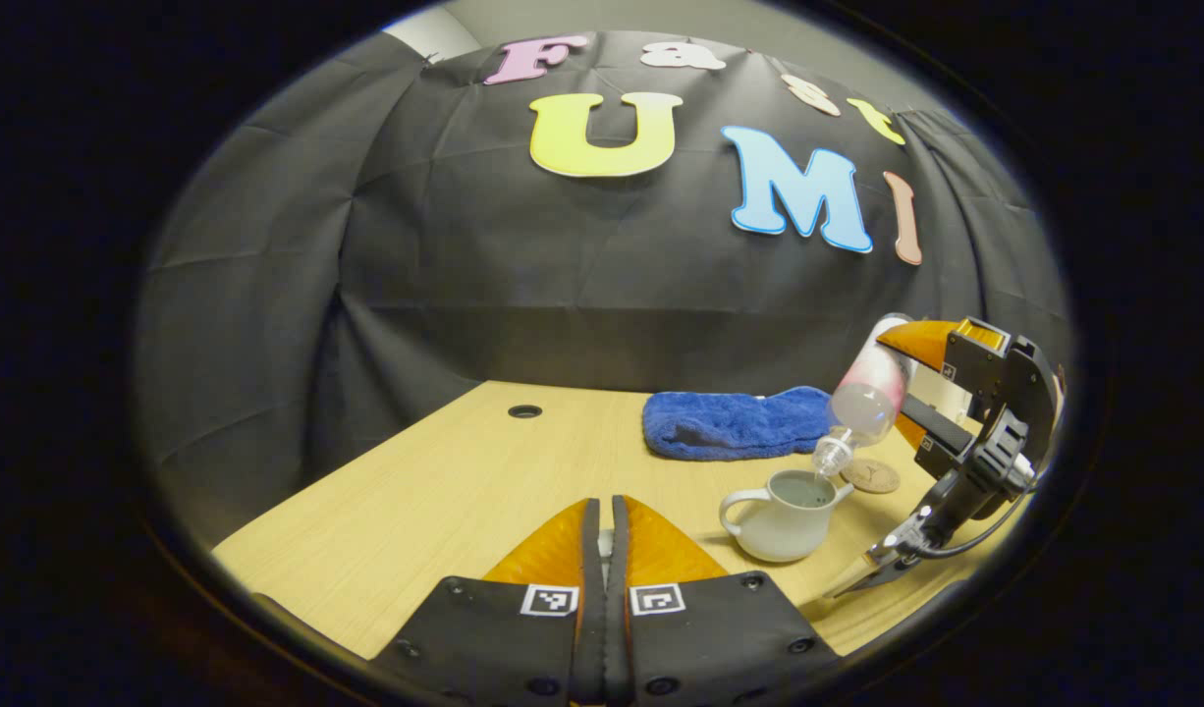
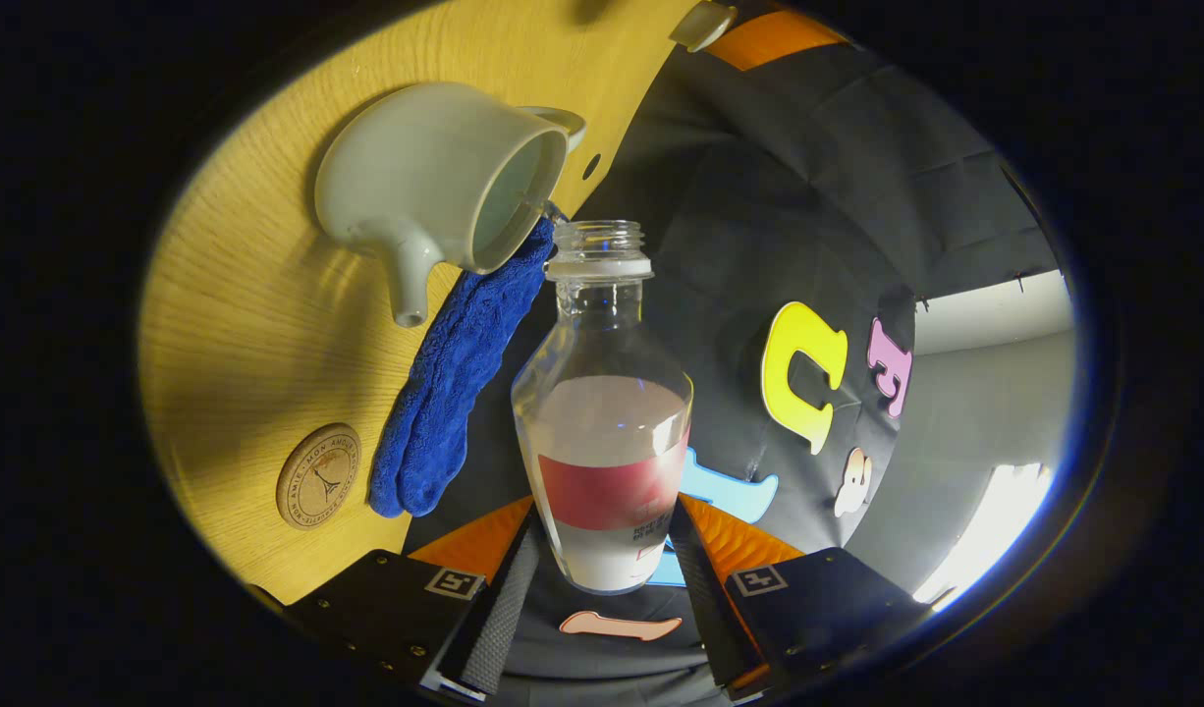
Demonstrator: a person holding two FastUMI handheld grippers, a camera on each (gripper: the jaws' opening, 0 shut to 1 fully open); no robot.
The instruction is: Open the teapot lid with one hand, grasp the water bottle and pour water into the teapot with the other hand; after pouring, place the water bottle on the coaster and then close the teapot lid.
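We note dim, warm lighting; strong fisheye bending toward all rims. Right gripper view: window glare at 4 o'clock. Table (image 1: 445,481) evenly lit, soft shadows; focus sharp throughout.

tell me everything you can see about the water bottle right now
The water bottle is clear and looks like plastic, with a red label band around its body, a threaded neck and no cap. It is partly filled. The right hand-held gripper clamps it by the lower body, one finger on each side. It is lifted off the table and tipped steeply, mouth down over the open teapot. Whether the mouth touches the teapot's rim cannot be told.
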